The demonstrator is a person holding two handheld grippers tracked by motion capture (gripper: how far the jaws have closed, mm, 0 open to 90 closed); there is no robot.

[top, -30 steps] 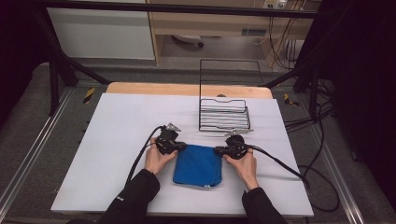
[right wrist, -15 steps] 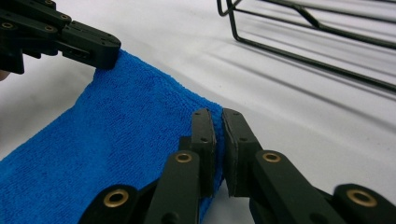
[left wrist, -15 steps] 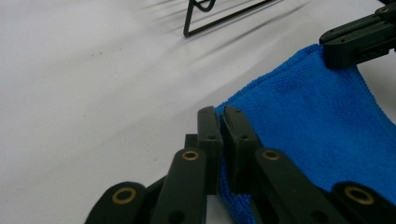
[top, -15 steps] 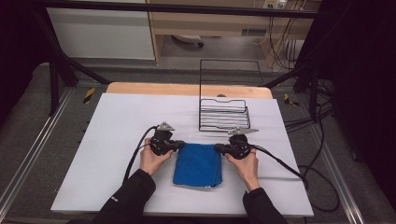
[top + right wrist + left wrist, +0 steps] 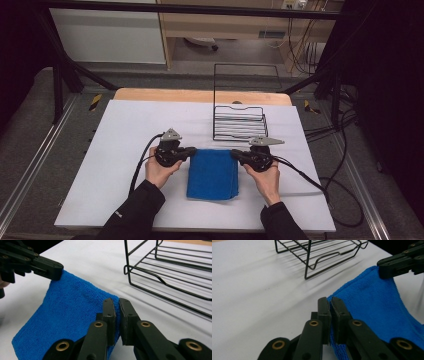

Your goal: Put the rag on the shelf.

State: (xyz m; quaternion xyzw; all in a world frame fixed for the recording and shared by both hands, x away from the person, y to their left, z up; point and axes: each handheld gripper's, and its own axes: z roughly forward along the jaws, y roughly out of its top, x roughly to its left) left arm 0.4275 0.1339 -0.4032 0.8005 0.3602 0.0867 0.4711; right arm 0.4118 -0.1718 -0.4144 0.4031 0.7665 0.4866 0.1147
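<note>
Left tool [image 5: 331, 302] clamped on one far corner of the blue towel [image 5: 213, 172], jaws nearly together with cloth pinched between. Right tool [image 5: 115, 303] clamped the same on the other far corner. Each gripper view gives the pinch close up, and the opposite tool biting its own corner farther off. High view gives the layout: both tools flank the towel's far edge, hands behind them, towel stretched between, far edge lifted, near end draping onto the white tabletop [image 5: 125, 125]. Wire rack [image 5: 239, 122] stands just beyond the towel, apart from it.
</note>
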